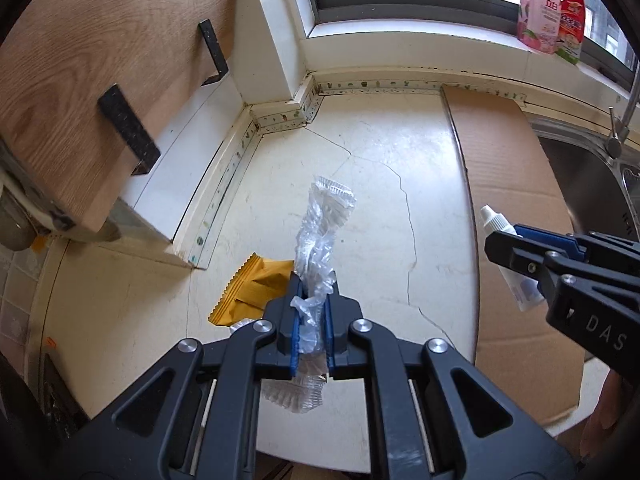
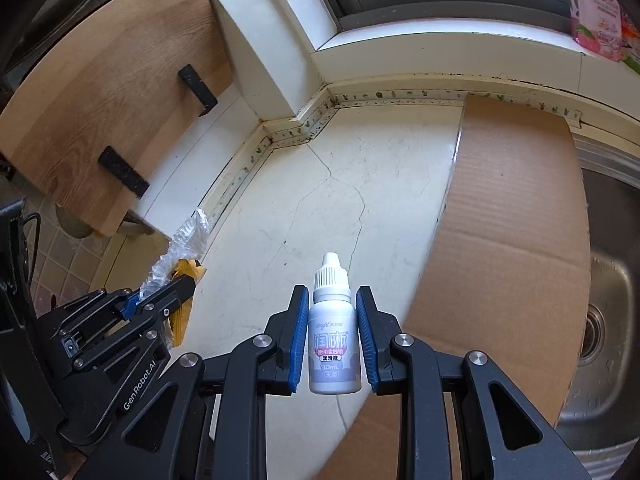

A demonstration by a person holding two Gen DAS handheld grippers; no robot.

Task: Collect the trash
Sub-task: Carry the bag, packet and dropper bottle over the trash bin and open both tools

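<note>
Crinkly clear plastic wrapper (image 1: 318,256) pinched in left gripper (image 1: 312,320), little white dropper bottle (image 2: 334,332) clamped in right gripper (image 2: 333,340), both lifted off the surface (image 1: 380,184), so best carried binward steady, no squeezing harder.

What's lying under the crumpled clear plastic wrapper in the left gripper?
A yellow foil packet lies on the cracked white countertop below the crumpled clear plastic wrapper; the left gripper covers its right part.

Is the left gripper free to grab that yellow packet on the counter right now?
Probably not yet: the left gripper is shut on a clear plastic wrapper. The yellow packet lies unobstructed on the counter just below, so it must drop the wrapper first.
</note>
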